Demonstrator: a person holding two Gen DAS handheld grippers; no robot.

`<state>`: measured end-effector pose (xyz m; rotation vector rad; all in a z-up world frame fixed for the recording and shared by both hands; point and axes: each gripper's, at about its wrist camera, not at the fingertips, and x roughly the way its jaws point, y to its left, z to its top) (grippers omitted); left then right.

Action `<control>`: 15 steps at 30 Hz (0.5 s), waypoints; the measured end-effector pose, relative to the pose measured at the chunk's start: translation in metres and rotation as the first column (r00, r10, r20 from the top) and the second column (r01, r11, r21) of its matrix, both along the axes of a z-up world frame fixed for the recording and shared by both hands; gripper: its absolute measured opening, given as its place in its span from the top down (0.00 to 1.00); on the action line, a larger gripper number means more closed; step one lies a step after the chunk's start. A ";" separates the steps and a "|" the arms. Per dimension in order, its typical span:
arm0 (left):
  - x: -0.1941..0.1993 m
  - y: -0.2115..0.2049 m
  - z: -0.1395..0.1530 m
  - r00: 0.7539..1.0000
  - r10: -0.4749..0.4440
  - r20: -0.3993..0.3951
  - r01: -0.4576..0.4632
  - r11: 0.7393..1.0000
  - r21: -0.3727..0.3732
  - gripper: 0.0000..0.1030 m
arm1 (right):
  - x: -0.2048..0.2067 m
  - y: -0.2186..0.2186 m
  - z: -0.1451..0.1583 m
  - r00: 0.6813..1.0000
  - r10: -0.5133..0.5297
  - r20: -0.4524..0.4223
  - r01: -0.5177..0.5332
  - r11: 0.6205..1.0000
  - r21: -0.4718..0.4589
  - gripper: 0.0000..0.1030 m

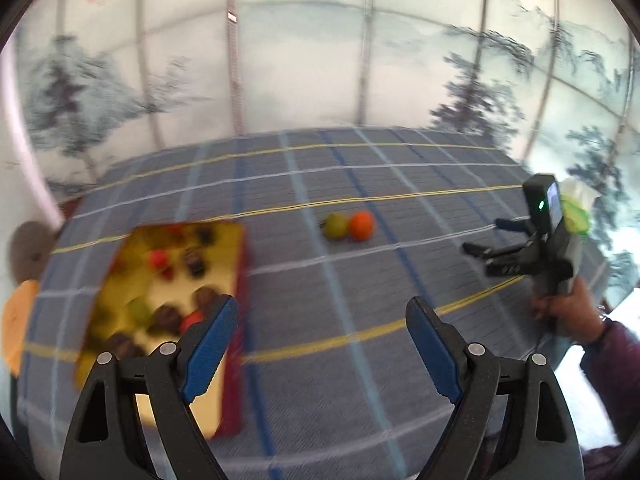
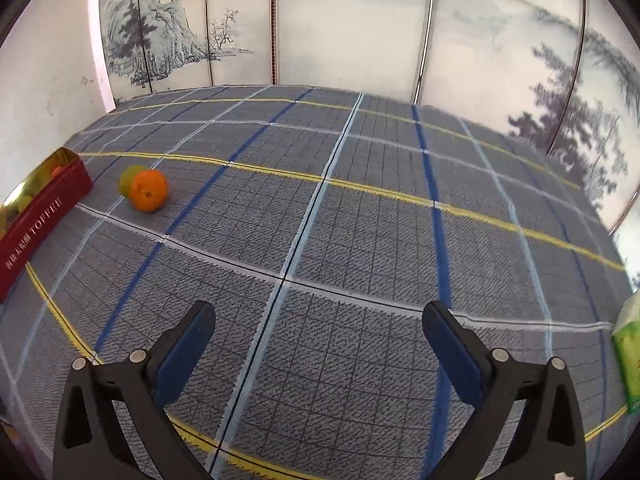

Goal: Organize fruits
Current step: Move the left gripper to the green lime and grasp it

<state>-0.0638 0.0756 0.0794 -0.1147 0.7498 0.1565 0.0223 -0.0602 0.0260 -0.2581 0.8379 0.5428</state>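
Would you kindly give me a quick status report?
Both grippers, left and right, open, empty. Orange and green fruit touching on cloth, outside red tin. Path clear.

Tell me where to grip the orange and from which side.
Grip the orange across its round middle, coming from above, with one finger on its near side and one on its far side. The green fruit touches its left side, so fingers would not fit there.

A grey plaid cloth (image 2: 360,240) with blue, white and yellow lines covers the worktop; a folding screen (image 2: 340,28) painted with inky pines and cliffs stands behind it at twelve o'clock; a green tissue box (image 2: 630,364) sits at the cloth's edge at four o'clock.
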 end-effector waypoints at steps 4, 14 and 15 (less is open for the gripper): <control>0.066 0.025 -0.003 0.993 -0.028 -0.116 0.007 0.984 -0.180 0.17 | 0.003 -0.002 -0.004 0.998 0.029 -0.048 -0.027 0.999 0.033 0.00; 0.175 0.062 -0.054 0.935 0.152 -0.321 -0.305 0.805 -0.509 0.26 | 0.000 -0.001 -0.005 0.992 0.101 -0.069 -0.094 0.990 0.101 0.00; 0.180 0.062 -0.059 0.930 0.159 -0.332 -0.321 0.791 -0.521 0.33 | 0.000 0.000 -0.004 0.992 0.107 -0.071 -0.100 0.989 0.105 0.00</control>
